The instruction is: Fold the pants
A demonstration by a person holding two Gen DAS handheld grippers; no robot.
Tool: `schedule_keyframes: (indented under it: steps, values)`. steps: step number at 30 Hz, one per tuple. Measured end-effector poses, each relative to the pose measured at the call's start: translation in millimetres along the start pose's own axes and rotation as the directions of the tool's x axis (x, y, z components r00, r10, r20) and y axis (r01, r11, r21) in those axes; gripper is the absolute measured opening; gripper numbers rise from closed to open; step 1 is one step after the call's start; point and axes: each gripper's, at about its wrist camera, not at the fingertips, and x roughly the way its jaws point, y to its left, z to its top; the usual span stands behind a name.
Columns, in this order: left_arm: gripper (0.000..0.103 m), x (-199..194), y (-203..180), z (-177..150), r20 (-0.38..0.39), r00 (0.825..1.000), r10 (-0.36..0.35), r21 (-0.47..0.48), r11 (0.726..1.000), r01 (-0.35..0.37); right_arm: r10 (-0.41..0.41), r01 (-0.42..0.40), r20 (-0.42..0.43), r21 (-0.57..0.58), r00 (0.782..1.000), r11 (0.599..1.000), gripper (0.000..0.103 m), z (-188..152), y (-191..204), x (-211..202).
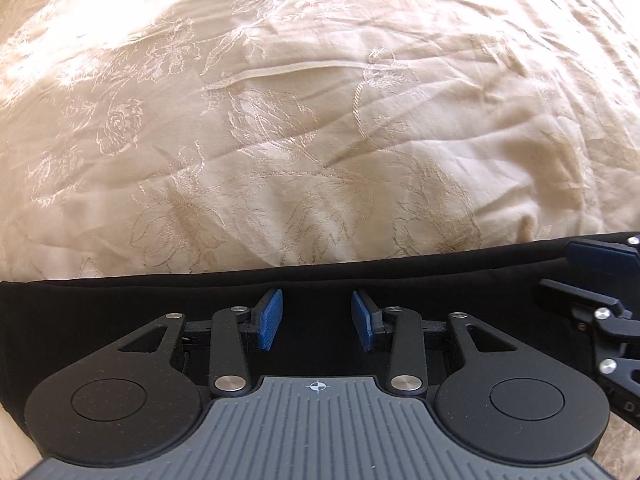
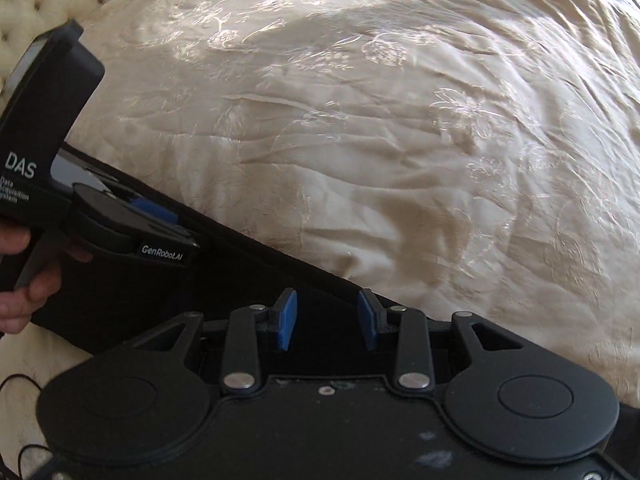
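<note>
Left wrist view: black pants (image 1: 120, 312) run as a band across the lower frame, lying on a cream embroidered bedspread (image 1: 320, 120) that fills everything above. Left gripper (image 1: 317, 320) points down over the pants, blue pads spread apart with only the flat cloth beneath the gap, nothing pinched. Right gripper (image 1: 600, 276) shows at the right edge, over the same pants edge.

Right wrist view: a hand (image 2: 24, 272) at the left edge holds the left gripper's housing. Pants (image 2: 248, 276) run diagonally from left to lower right. Right gripper (image 2: 327, 320) has jaws apart, no pinch visible.
</note>
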Motion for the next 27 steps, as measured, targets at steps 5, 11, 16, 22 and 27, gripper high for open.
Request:
schedule_keyframes:
  steps: [5, 11, 16, 22, 27]
  values:
    - [0.038, -17.9, 23.9, -10.7, 0.023, 1.000, 0.017, -0.056, 0.998, -0.016, 0.053, -0.057, -0.040, -0.124, 0.998, 0.991, 0.036, 9.5, 7.7, 14.9]
    - [0.038, -27.0, 46.0, -31.1, 0.002, 0.999, 0.033, -0.110, 0.993, -0.032, 0.072, -0.101, -0.105, -0.314, 0.992, 0.944, 0.038, 11.4, 18.3, 32.6]
    - [0.038, -23.6, 54.4, -41.4, -0.016, 0.999, 0.048, -0.121, 0.991, -0.049, 0.065, -0.107, -0.123, -0.373, 0.990, 0.922, 0.004, 11.9, 22.2, 38.4]
    - [0.038, -27.0, 49.3, -40.0, 0.004, 1.000, 0.027, -0.111, 0.993, -0.027, 0.052, -0.072, -0.064, -0.366, 0.997, 0.928, 0.002, 16.1, 22.3, 20.3]
    - [0.038, -27.7, 35.3, -27.0, 0.035, 0.999, -0.005, -0.076, 0.997, 0.008, 0.031, -0.043, -0.045, -0.304, 0.998, 0.952, 0.002, 19.8, 13.2, 25.7]
